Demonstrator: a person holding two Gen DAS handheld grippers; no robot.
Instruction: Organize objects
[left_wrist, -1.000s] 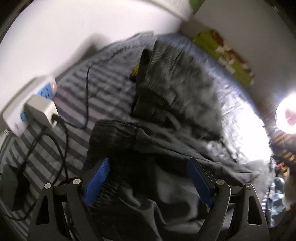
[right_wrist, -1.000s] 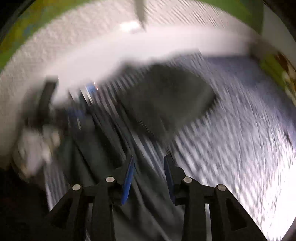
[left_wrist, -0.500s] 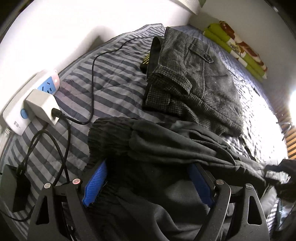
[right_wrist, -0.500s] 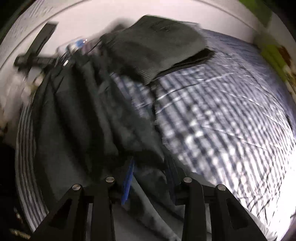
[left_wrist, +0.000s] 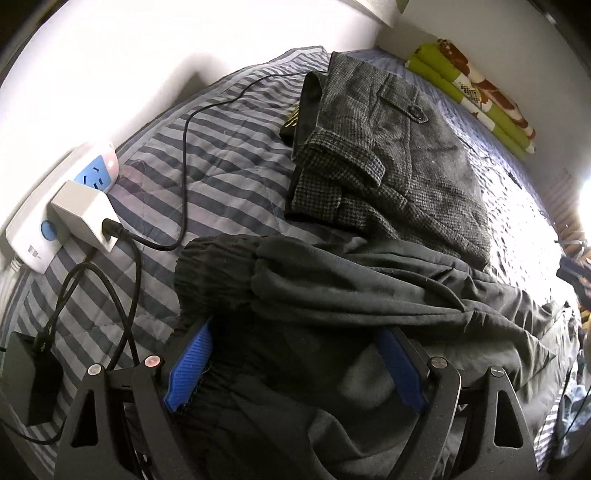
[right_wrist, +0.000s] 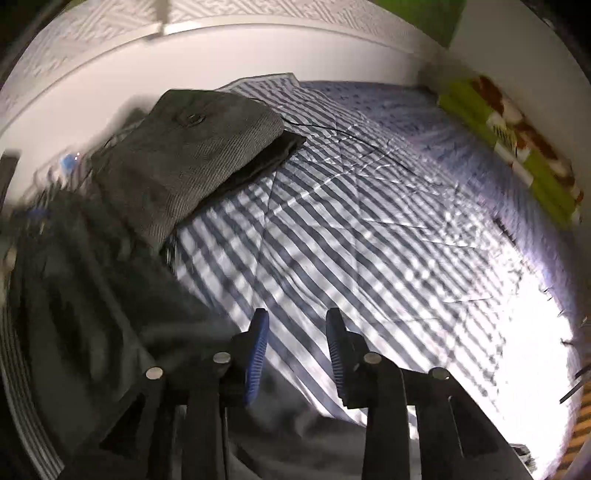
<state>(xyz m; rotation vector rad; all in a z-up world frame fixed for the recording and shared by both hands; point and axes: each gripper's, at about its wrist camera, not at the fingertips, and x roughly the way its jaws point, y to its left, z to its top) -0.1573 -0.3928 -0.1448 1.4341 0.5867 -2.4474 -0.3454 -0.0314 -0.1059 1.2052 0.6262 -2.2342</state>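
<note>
Dark grey trousers (left_wrist: 362, 295) lie crumpled across the striped bed cover (left_wrist: 229, 162). My left gripper (left_wrist: 295, 362) is wide open, its blue pads on either side of the trousers' elastic waistband. Folded grey checked trousers (left_wrist: 402, 155) lie beyond, also in the right wrist view (right_wrist: 192, 147). My right gripper (right_wrist: 295, 347) is open with a narrow gap and empty, over the striped cover (right_wrist: 369, 221) just right of the dark trousers (right_wrist: 92, 277).
A white power strip (left_wrist: 55, 206) with a charger and black cables (left_wrist: 184, 147) lies at the left by the wall. A black adapter (left_wrist: 26, 380) sits lower left. A folded green patterned blanket (left_wrist: 476, 88) lies along the far wall.
The right gripper has let go of the dark trousers and swung right over the bare striped cover. The left gripper has stayed open around the waistband, hardly moving.
</note>
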